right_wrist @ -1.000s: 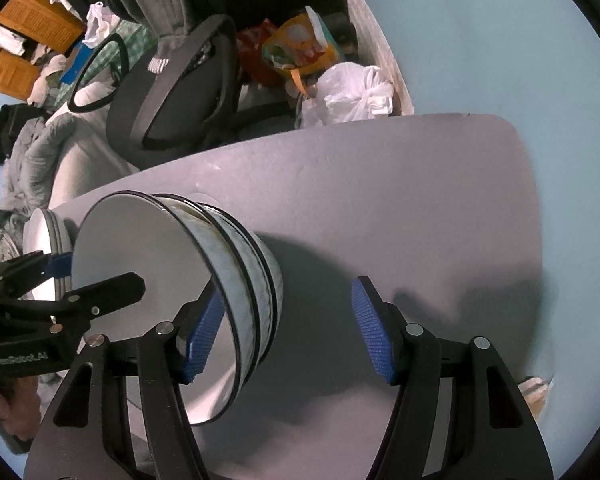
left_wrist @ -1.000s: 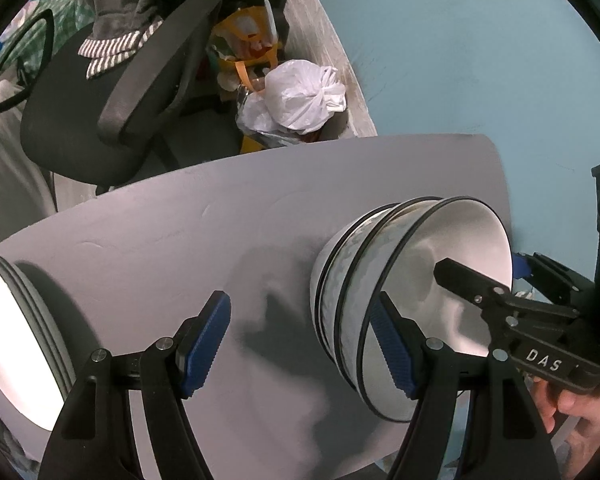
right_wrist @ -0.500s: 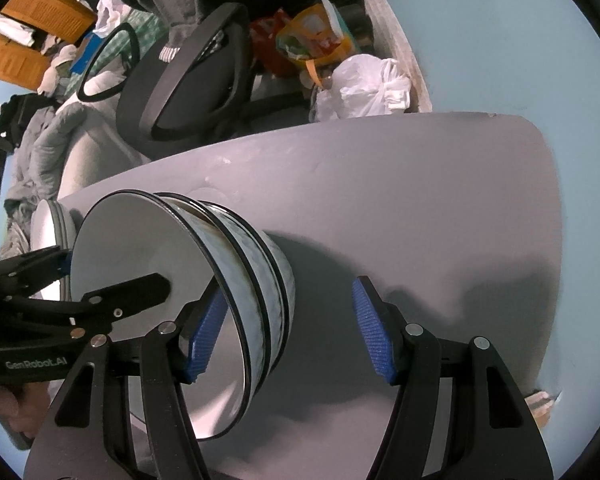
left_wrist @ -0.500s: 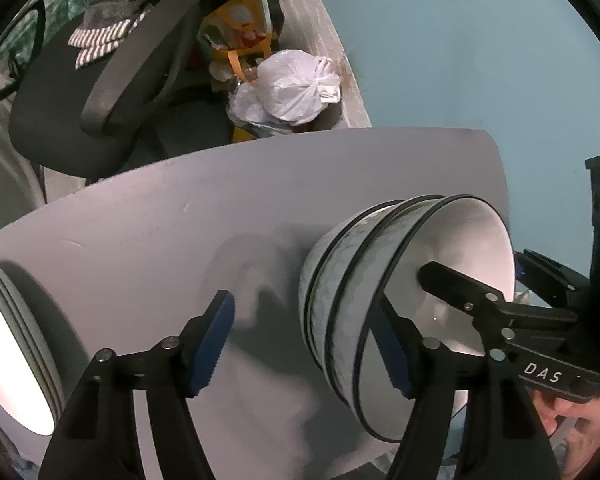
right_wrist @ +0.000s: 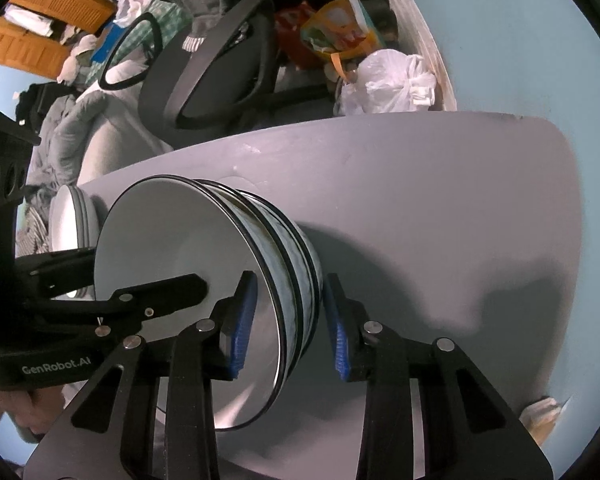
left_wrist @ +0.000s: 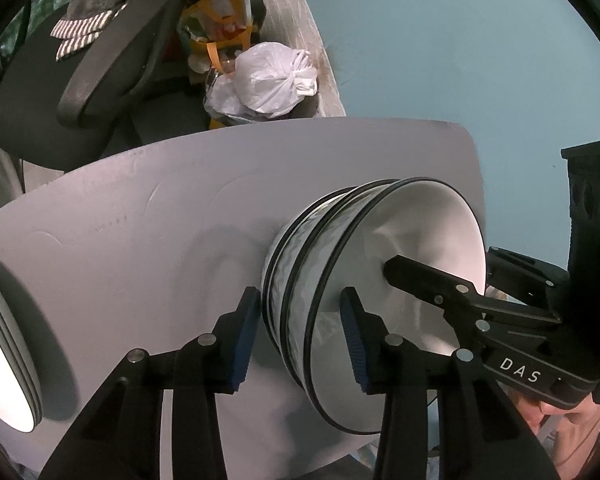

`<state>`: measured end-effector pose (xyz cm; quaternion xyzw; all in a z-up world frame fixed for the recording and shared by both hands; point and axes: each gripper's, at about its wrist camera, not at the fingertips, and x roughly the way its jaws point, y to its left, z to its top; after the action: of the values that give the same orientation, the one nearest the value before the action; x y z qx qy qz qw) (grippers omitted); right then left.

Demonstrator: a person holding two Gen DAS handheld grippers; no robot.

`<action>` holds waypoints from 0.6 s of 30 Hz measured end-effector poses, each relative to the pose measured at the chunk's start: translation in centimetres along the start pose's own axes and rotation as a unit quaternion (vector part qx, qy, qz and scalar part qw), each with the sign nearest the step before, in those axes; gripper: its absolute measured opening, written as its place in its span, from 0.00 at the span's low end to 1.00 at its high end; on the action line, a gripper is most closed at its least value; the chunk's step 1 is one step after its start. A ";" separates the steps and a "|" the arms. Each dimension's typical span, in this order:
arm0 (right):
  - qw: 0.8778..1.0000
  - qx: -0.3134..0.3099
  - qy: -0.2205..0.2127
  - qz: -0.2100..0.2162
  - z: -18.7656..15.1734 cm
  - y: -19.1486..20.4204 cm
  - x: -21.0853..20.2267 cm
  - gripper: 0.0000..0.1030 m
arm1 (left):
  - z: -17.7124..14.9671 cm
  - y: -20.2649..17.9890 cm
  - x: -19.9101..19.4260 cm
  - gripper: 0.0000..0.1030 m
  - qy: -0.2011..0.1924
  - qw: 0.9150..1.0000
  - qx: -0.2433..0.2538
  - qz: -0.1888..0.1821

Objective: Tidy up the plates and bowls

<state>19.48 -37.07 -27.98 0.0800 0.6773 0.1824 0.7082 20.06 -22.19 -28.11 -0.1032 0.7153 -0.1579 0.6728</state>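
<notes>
Fingers (left_wrist: 246,332) of both grippers, just closing, straddle the upright bowl stack's (left_wrist: 300,264) rims.

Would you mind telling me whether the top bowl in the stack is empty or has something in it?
Empty: the top bowl of the stack shows a bare white inside in both views, apart from gripper fingers reaching in over its rim.

Three nested bowls (left_wrist: 340,280) — three stacked plates (left_wrist: 4,352), two grippers.

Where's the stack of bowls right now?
The stack of bowls stands on the grey table, right of centre in the left wrist view, with the left gripper and right gripper straddling opposite rims.
</notes>
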 end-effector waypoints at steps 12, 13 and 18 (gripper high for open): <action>1.000 -0.006 -0.008 -0.024 -0.2 0.6 -0.1 0.31 | -0.2 0.7 -0.6 0.24 -0.001 1.000 0.001 -0.005; 1.000 -0.003 -0.007 -0.024 -0.1 0.6 -0.1 0.31 | -0.2 0.6 -0.5 0.24 -0.001 1.000 0.004 -0.002; 0.999 0.022 0.001 -0.025 0.2 0.1 -0.2 0.24 | 0.1 0.5 -0.5 0.23 0.005 1.000 0.005 0.002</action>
<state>19.62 -37.02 -27.79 0.0781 0.6840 0.1497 0.7097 20.25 -21.53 -27.87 -0.0981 0.7179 -0.1607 0.6702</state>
